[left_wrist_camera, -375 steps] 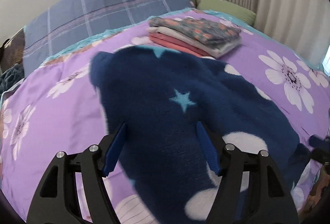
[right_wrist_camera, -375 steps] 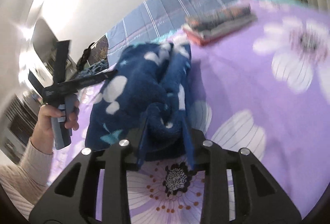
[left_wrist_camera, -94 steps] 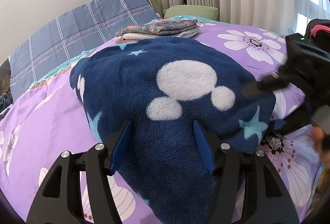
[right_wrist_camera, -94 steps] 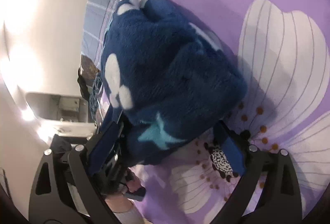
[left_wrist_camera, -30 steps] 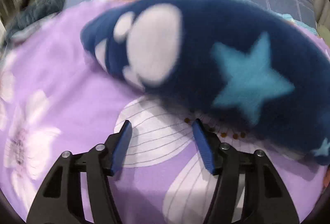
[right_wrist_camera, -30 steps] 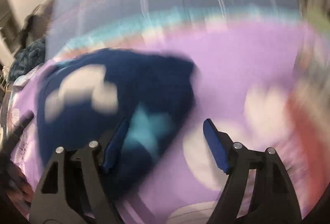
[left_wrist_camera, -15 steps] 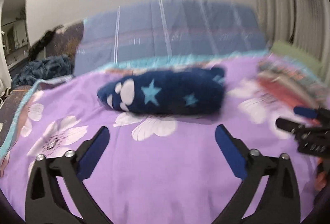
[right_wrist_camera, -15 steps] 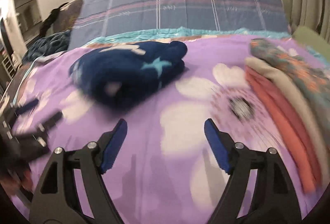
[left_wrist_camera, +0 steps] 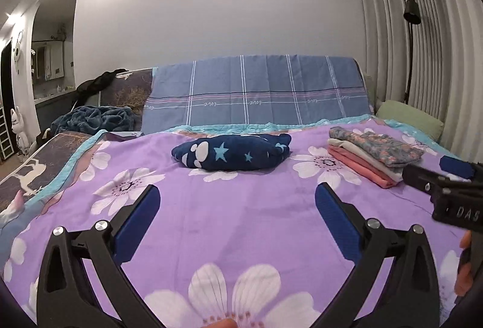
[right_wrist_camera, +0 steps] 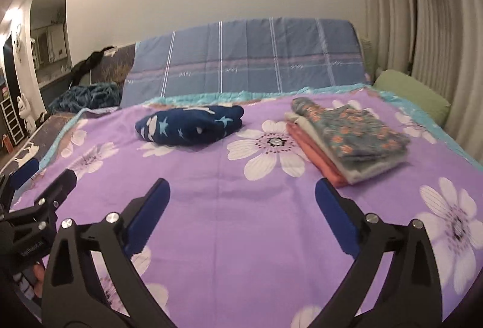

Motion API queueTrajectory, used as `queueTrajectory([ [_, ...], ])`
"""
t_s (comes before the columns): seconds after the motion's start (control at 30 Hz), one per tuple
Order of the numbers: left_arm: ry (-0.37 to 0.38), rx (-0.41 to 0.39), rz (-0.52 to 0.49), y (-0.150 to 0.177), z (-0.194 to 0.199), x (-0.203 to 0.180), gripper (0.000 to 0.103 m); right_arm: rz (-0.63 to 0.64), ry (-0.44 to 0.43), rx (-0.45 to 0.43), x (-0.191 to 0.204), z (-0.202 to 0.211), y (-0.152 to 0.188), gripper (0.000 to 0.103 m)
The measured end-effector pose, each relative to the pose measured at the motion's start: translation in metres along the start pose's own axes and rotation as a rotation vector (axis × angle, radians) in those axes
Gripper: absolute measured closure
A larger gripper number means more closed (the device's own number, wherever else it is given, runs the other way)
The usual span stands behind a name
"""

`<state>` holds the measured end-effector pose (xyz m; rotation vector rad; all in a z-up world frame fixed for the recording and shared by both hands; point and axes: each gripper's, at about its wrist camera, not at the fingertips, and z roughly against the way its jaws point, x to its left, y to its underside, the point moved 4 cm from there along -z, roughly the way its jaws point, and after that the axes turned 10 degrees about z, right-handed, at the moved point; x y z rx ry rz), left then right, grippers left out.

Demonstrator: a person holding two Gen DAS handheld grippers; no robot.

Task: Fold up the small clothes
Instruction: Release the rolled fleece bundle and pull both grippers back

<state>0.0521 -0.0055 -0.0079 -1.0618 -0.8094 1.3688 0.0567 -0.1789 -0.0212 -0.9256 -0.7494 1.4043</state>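
Blue-padded, the left gripper [left_wrist_camera: 237,218] and right gripper [right_wrist_camera: 241,214] both gape empty, the right's jaws just widened. Ahead lies the folded navy fleece [left_wrist_camera: 232,156], long axis crosswise, nearer the left; the folded stack [right_wrist_camera: 344,138] sits right.

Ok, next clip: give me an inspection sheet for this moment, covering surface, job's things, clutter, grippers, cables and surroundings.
Surface: bed with purple floral cover, smooth.
Job's things: navy fleece folded into a bundle, lying apart from the folded stack to its right.
Clutter: blue blanket bunched at the bed's far left; green pillow far right.
Grippers: left gripper open, nothing between its fingers; right gripper jaws just been opening, empty.
Cables: nothing seen.
Surroundings: plaid headboard cover, curtains, floor lamp.
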Motion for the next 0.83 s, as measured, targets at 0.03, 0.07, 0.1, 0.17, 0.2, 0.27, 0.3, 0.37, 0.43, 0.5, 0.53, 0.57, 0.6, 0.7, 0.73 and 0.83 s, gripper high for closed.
queueTrajectory([
  [0.03, 0.002, 0.001, 0.007, 0.000, 0.010, 0.000, 0.001, 0.000, -0.002, -0.007, 0.001, 0.010, 0.002, 0.004],
  [0.07, 0.000, 0.002, 0.015, 0.001, 0.020, 0.001, 0.001, 0.003, -0.005, -0.017, 0.003, 0.023, 0.006, 0.004],
  [0.1, -0.004, 0.001, 0.021, 0.001, 0.027, 0.002, 0.001, 0.006, -0.008, -0.023, 0.006, 0.032, 0.008, 0.004],
  [0.17, -0.017, 0.000, 0.038, 0.004, 0.040, 0.006, 0.001, 0.014, -0.005, -0.034, 0.009, 0.048, 0.012, 0.004],
  [0.2, -0.021, 0.002, 0.047, 0.007, 0.045, 0.008, 0.001, 0.016, 0.004, -0.042, 0.010, 0.057, 0.015, 0.004],
  [0.27, -0.023, 0.000, 0.059, 0.013, 0.056, 0.012, 0.001, 0.016, 0.014, -0.047, 0.013, 0.068, 0.020, 0.004],
  [0.3, -0.024, 0.000, 0.058, 0.016, 0.060, 0.013, 0.001, 0.013, 0.015, -0.047, 0.015, 0.073, 0.023, 0.004],
  [0.37, -0.037, 0.010, 0.043, 0.020, 0.062, 0.013, 0.001, 0.013, 0.010, -0.041, 0.018, 0.079, 0.029, 0.004],
  [0.43, -0.063, 0.019, 0.022, 0.023, 0.062, 0.013, 0.001, 0.019, 0.004, -0.036, 0.022, 0.082, 0.033, 0.004],
  [0.5, -0.084, 0.019, 0.008, 0.024, 0.063, 0.013, 0.001, 0.030, 0.004, -0.031, 0.026, 0.083, 0.037, 0.004],
  [0.53, -0.089, 0.018, 0.004, 0.024, 0.064, 0.013, 0.001, 0.036, 0.006, -0.030, 0.028, 0.083, 0.038, 0.004],
  [0.57, -0.092, 0.018, 0.001, 0.024, 0.064, 0.013, 0.001, 0.044, 0.010, -0.028, 0.030, 0.084, 0.040, 0.004],
  [0.6, -0.097, 0.015, -0.001, 0.024, 0.065, 0.013, 0.001, 0.049, 0.011, -0.025, 0.031, 0.085, 0.042, 0.003],
  [0.7, -0.115, 0.009, -0.006, 0.024, 0.065, 0.014, 0.001, 0.057, 0.007, -0.020, 0.034, 0.085, 0.046, 0.002],
  [0.73, -0.120, 0.012, -0.007, 0.025, 0.064, 0.015, 0.001, 0.058, 0.007, -0.018, 0.035, 0.085, 0.047, 0.002],
  [0.83, -0.120, 0.028, -0.001, 0.027, 0.061, 0.017, 0.001, 0.068, 0.013, -0.015, 0.035, 0.083, 0.048, 0.002],
])
